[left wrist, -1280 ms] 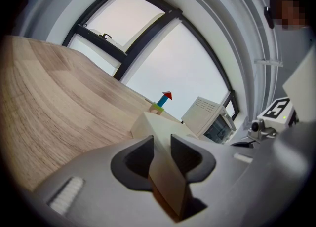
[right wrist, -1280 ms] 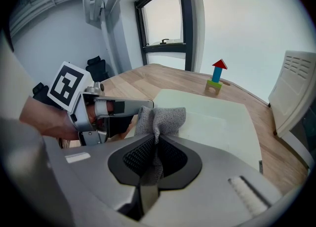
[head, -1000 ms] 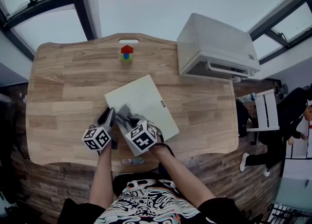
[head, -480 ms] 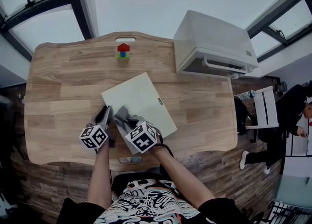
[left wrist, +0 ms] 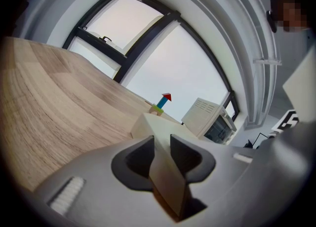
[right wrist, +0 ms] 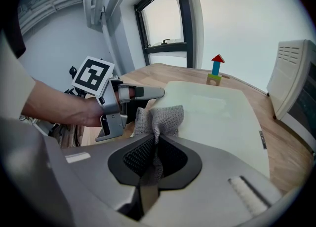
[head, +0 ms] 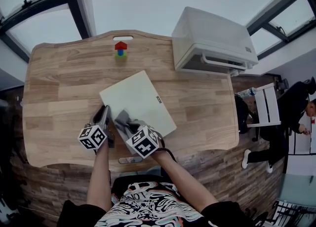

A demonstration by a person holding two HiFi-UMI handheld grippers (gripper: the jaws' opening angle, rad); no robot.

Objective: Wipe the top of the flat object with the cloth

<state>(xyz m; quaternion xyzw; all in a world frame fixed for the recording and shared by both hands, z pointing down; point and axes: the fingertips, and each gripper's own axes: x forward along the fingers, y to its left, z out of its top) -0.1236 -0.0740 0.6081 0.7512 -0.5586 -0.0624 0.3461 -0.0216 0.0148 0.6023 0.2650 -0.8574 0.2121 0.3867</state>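
Note:
A pale flat board [head: 140, 97] lies at an angle on the wooden table [head: 59, 83]. My left gripper [head: 104, 115] is shut on the board's near left edge; in the left gripper view the board [left wrist: 148, 125] fills the gap between the jaws of the left gripper [left wrist: 162, 144]. My right gripper [head: 123, 122] is shut on a grey cloth [head: 123, 119], which rests bunched on the board's near left corner. The right gripper view shows the cloth [right wrist: 160, 117] sticking out of the right gripper [right wrist: 157, 144], with the left gripper [right wrist: 133, 95] just beyond it.
A small stack of coloured toy blocks [head: 120, 49] stands near the table's far edge. A white boxy appliance [head: 212, 41] takes up the far right corner. A chair [head: 266, 107] and a person [head: 296, 107] are off the right side.
My right gripper has slid the cloth a little across the board toward its near edge. The left gripper has kept its hold in place.

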